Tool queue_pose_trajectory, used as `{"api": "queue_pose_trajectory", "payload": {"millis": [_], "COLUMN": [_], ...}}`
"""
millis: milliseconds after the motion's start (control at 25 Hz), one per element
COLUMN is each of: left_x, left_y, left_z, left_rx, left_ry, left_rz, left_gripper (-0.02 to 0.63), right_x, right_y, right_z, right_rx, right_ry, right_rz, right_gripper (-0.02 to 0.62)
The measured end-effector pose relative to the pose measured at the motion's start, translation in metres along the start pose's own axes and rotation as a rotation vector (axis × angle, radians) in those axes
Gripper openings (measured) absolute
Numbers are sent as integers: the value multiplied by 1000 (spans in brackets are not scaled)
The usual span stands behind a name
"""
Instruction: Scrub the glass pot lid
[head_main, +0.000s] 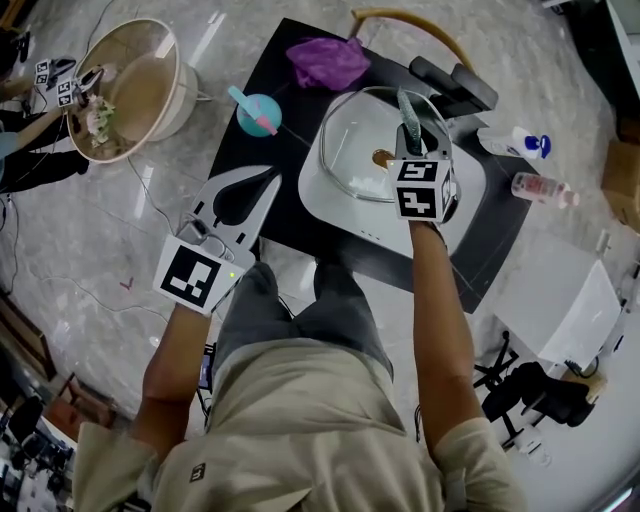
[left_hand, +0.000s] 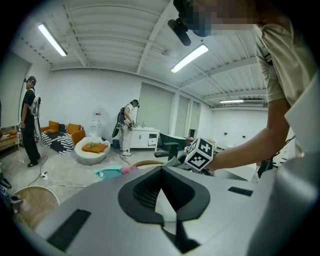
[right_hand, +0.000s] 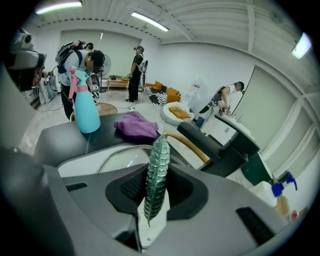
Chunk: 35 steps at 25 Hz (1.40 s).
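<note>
The glass pot lid (head_main: 362, 150) lies knob up on a white tray (head_main: 470, 190) on the black table; its rim also shows in the right gripper view (right_hand: 117, 152). Over the lid's right side my right gripper (head_main: 416, 128) is shut on a green scrubbing pad (head_main: 409, 108), which stands upright between the jaws (right_hand: 156, 175). My left gripper (head_main: 268, 180) hovers at the table's left edge, left of the tray, shut with nothing in it (left_hand: 161, 169).
A teal spray bottle (head_main: 258, 113) and a purple cloth (head_main: 327, 60) sit behind the tray. Two small bottles (head_main: 530, 145) (head_main: 545, 190) lie at the right. A round basket (head_main: 135, 90) stands on the floor to the left, a white box (head_main: 575, 315) to the right.
</note>
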<state>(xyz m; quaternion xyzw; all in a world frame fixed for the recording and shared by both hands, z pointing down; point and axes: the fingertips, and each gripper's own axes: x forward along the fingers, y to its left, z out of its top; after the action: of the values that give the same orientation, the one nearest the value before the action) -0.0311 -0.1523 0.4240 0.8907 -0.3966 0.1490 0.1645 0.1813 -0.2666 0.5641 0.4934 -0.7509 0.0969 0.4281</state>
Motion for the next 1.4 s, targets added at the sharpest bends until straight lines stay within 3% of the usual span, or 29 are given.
{"api": "queue_pose_trajectory", "payload": {"millis": [240, 560, 720, 1080, 1400], "left_x": [1, 0, 0, 6, 23], "left_y": [6, 11, 13, 9, -4], "left_z": [-7, -25, -32, -33, -28], "left_rx": [-2, -22, -26, -21, -1], "left_ry": [6, 37, 43, 47, 52], "left_rz": [3, 11, 12, -1, -34], "left_gripper": [14, 14, 14, 14, 14], "right_x": [19, 39, 40, 25, 0], "right_y": [40, 133, 170, 185, 159], "right_z": [-2, -5, -23, -62, -102], "right_rx": [-15, -66, -79, -47, 30], "right_ry": [51, 94, 135, 190, 232], "right_rz": [96, 282, 332, 363, 356], "right_gripper": [84, 84, 84, 84, 84]}}
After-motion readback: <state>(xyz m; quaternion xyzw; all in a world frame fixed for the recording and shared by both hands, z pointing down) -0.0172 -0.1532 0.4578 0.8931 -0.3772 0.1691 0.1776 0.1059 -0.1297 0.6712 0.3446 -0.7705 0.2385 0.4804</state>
